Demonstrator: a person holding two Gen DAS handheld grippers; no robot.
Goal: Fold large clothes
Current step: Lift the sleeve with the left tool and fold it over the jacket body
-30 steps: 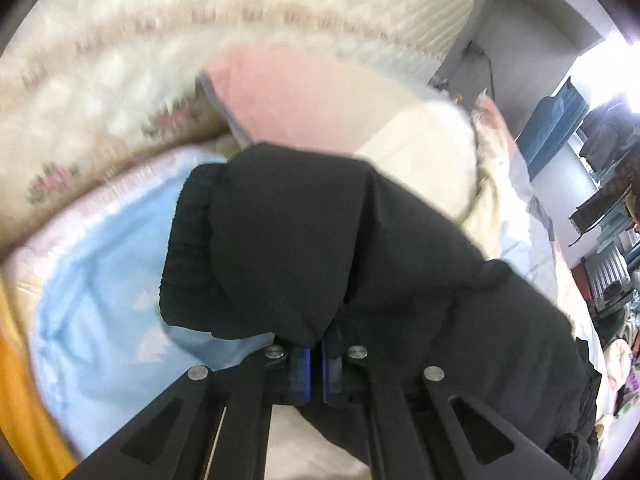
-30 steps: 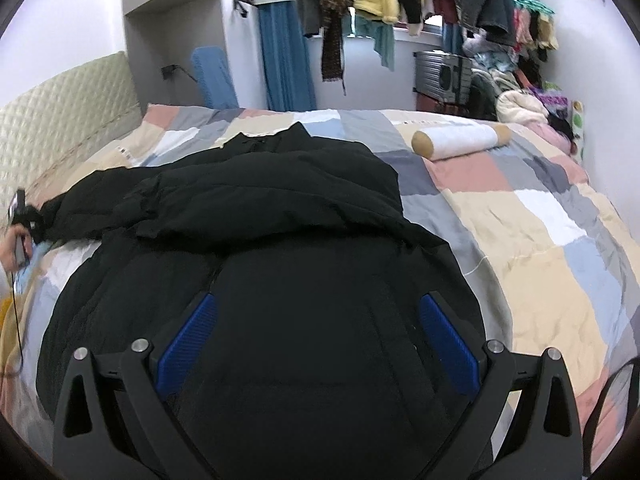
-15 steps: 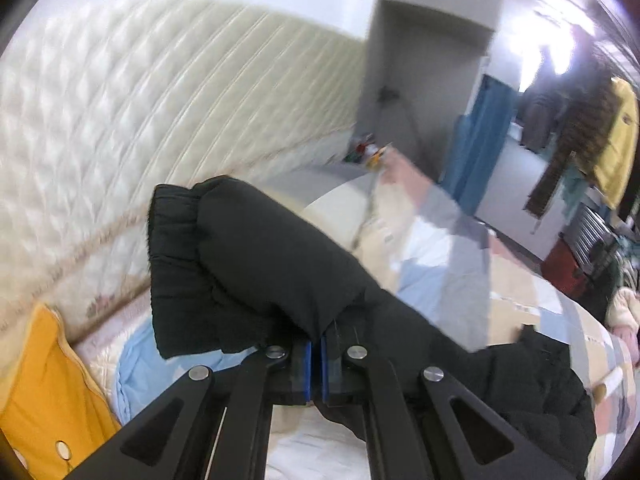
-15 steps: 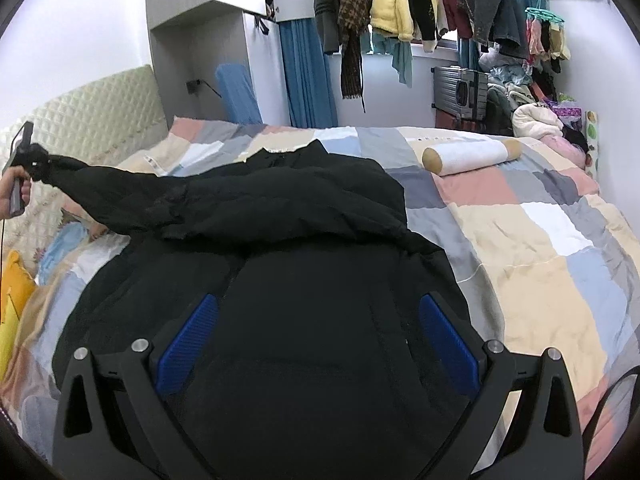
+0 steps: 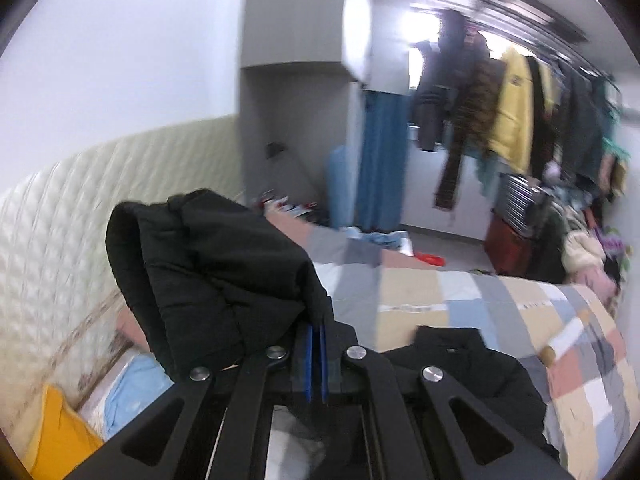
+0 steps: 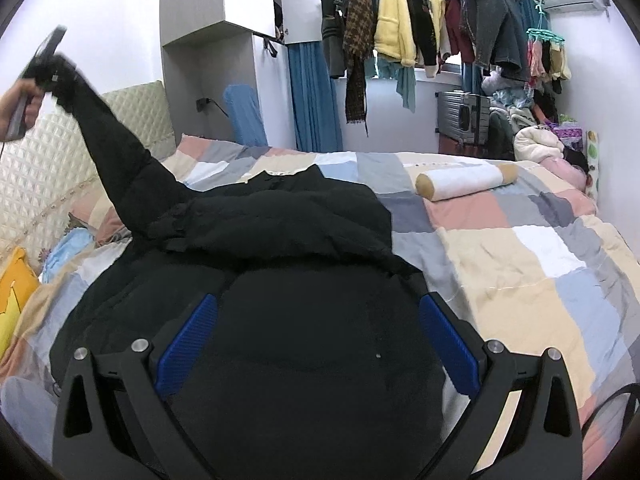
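A large black padded jacket [image 6: 280, 280] lies spread on the patchwork quilt [image 6: 520, 248] of a bed. My left gripper [image 5: 316, 360] is shut on the jacket's sleeve [image 5: 208, 272] near its cuff, and the cuff droops over the fingers. In the right wrist view the left gripper [image 6: 40, 64] holds that sleeve [image 6: 116, 160] stretched high above the bed at the far left. My right gripper [image 6: 316, 352] is open and empty, hovering just above the jacket's lower body.
A quilted cream headboard [image 6: 48, 176] runs along the left. A yellow pillow [image 6: 12, 300] and a light blue one [image 6: 64, 252] lie by it. A white bolster [image 6: 464, 180] lies on the quilt's far right. Hung clothes [image 6: 400, 32] fill the back wall.
My left gripper has lifted the sleeve from bed level to high in the air and turned toward the room. My right gripper has stayed open over the jacket.
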